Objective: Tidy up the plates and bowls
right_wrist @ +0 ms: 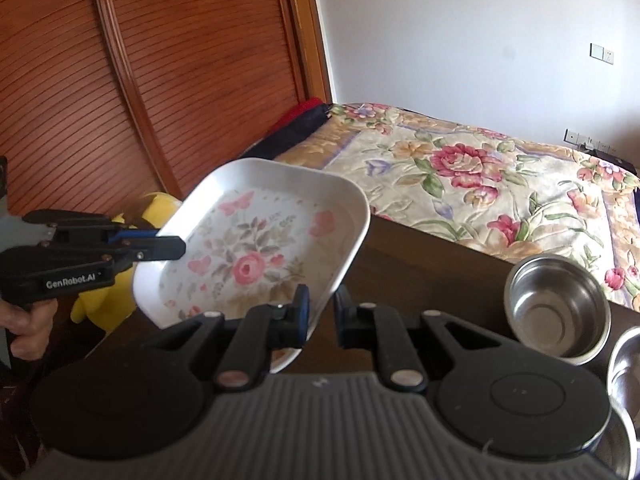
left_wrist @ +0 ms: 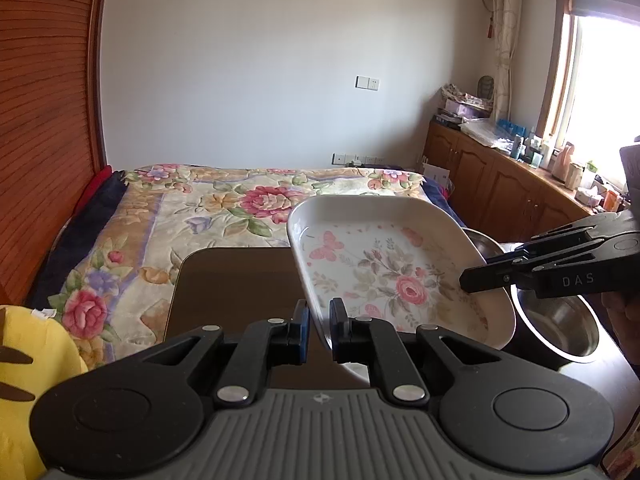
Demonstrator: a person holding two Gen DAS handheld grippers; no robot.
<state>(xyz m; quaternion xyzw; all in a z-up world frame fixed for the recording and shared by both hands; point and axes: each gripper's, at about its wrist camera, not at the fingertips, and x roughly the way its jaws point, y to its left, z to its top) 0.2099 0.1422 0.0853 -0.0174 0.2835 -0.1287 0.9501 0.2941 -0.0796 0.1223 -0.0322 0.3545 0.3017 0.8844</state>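
Note:
A white square plate (left_wrist: 384, 272) with a flower and butterfly print is held tilted in the air above the dark brown table (left_wrist: 232, 276). My left gripper (left_wrist: 319, 326) is closed on the plate's near left rim. My right gripper (right_wrist: 322, 312) straddles the opposite rim of the same plate (right_wrist: 256, 248), its jaws a little wider than the rim. In the left wrist view the right gripper (left_wrist: 472, 280) reaches onto the plate from the right. A steel bowl (right_wrist: 558, 306) stands on the table to the right, and a second steel bowl (right_wrist: 624, 368) shows at the frame edge.
A bed with a floral blanket (left_wrist: 248, 200) lies just beyond the table. A yellow plush toy (left_wrist: 24, 364) sits at the left of the table. A wooden wardrobe (right_wrist: 140, 80) stands at the left. Low cabinets (left_wrist: 500, 184) with clutter run under the window.

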